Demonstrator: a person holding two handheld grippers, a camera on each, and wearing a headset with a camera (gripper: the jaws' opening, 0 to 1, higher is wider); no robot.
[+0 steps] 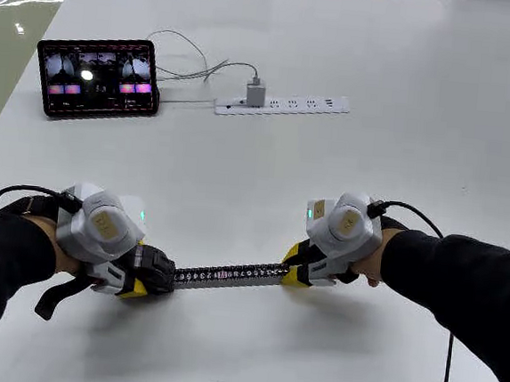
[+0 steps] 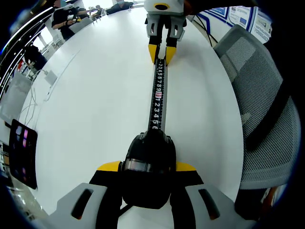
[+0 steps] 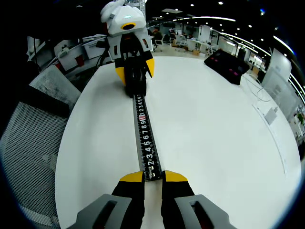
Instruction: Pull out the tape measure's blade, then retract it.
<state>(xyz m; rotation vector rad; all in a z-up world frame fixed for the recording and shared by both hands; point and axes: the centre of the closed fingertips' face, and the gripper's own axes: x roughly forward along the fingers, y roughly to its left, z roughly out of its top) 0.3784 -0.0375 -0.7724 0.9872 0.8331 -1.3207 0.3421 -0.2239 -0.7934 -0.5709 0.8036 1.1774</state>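
Stretching flat across the smooth white bench, the dark blade (printed with pale numerals) runs from the rounded black case at 7 o'clock in the head view toward 5 o'clock. The left gripper has its yellow-tipped jaws clamped on the case — the right gripper pinches the blade's tip between its jaws. A glossy tablet sits at 10 o'clock and a slim white power strip at 12.
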